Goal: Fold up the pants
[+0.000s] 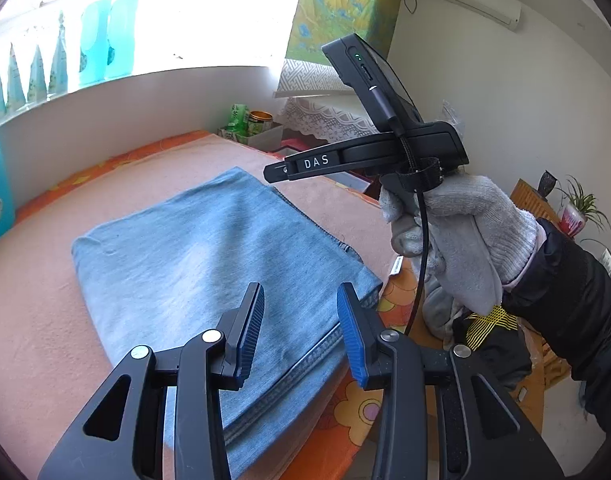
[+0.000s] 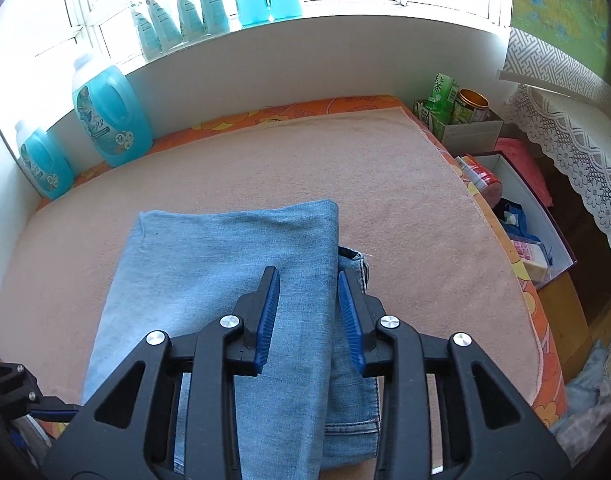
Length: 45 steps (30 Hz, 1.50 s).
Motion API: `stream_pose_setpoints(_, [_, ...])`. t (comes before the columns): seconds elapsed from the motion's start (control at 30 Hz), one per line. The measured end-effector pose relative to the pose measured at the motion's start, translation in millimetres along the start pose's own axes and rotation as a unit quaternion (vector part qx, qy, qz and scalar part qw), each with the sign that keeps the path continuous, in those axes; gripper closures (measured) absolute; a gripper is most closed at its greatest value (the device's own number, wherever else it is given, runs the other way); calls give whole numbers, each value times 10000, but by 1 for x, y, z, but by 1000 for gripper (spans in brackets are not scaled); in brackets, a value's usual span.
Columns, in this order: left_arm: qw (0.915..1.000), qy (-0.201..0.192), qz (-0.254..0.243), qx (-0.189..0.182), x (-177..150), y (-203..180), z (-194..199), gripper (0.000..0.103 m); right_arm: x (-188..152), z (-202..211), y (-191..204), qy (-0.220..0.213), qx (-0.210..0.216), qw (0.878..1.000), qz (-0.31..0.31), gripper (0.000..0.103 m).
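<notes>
Both of my jaws stand spread with nothing between them: the left gripper (image 1: 300, 332) hovers over the near corner of the folded pants (image 1: 209, 280), its blue-ribbed pads apart with bare denim showing in the gap, and the right gripper (image 2: 309, 320) likewise hangs parted above the jeans, one finger over the top fold and the other over the lower layer beside it. From the right wrist view the pants (image 2: 225, 280) lie as a compact light-blue rectangle, the upper flap covering most of the bundle while a darker stitched edge with a hem peeks out along its right side. They rest on a peach towel (image 2: 345, 168) spread over the bed's orange flowered sheet (image 1: 361, 404), towards the near edge. In the left wrist view my gloved right hand (image 1: 465, 240) grips the black handle of the other tool, raised to the right of the denim and clear of it. Farther out, blue detergent bottles (image 2: 109, 116) stand against the wall by the window sill, and a cardboard box (image 2: 465, 128) with a green carton sits off the bed's far corner.
</notes>
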<state>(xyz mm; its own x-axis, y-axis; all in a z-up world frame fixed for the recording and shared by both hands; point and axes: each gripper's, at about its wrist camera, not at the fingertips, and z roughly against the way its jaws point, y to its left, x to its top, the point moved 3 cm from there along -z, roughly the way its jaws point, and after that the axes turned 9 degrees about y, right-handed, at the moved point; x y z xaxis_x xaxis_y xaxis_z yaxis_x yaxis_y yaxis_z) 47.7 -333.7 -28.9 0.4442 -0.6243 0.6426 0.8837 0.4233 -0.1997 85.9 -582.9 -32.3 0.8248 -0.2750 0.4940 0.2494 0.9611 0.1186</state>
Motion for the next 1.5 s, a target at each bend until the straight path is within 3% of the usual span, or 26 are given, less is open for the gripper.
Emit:
stream_pose_setpoints(0.13, [9998, -54, 36, 170, 7, 3, 1, 59, -5, 5, 1, -55, -126, 9999, 100, 67])
stream_pose_setpoints(0.2, [9996, -42, 139, 244, 6, 11, 3, 58, -7, 5, -1, -106, -258, 9995, 162, 47])
stream_pose_setpoints(0.3, [9984, -58, 413, 375, 4, 35, 10, 50, -8, 4, -7, -149, -236, 9995, 131, 30])
stream_pose_setpoints(0.47, [9926, -101, 1070, 567, -5, 86, 20, 48, -9, 2, -11, -199, -189, 9995, 156, 15])
stream_pose_setpoints(0.6, [9859, -10, 1601, 494, -13, 121, 16, 42, -10, -12, -10, 101, 49, 9996, 270, 1])
stream_pose_setpoints(0.9, [9696, 531, 2382, 189, -27, 160, -29, 41, -2, -70, -38, 908, 180, 9957, -64, 1])
stream_pose_setpoints(1.07, [9622, 774, 2609, 32, -30, 170, -56, 41, -1, -89, -52, 1037, 684, 9919, -280, 0])
stream_pose_setpoints(1.2, [9635, 704, 2584, -32, -20, 171, -62, 40, -5, -104, -57, 1179, 1054, 9867, -378, 0])
stream_pose_setpoints(1.37, [9631, 503, 2641, -148, -15, 175, -69, 40, -7, -105, -53, 966, 1152, 9884, -223, 1])
stream_pose_setpoints(1.43, [9616, 398, 2703, -275, -13, 177, -71, 40, -9, -102, -49, 907, 1351, 9865, -167, 14])
stream_pose_setpoints(1.5, [9593, 302, 2784, -362, -11, 180, -73, 41, -12, -102, -44, 1020, 1861, 9768, -296, 55])
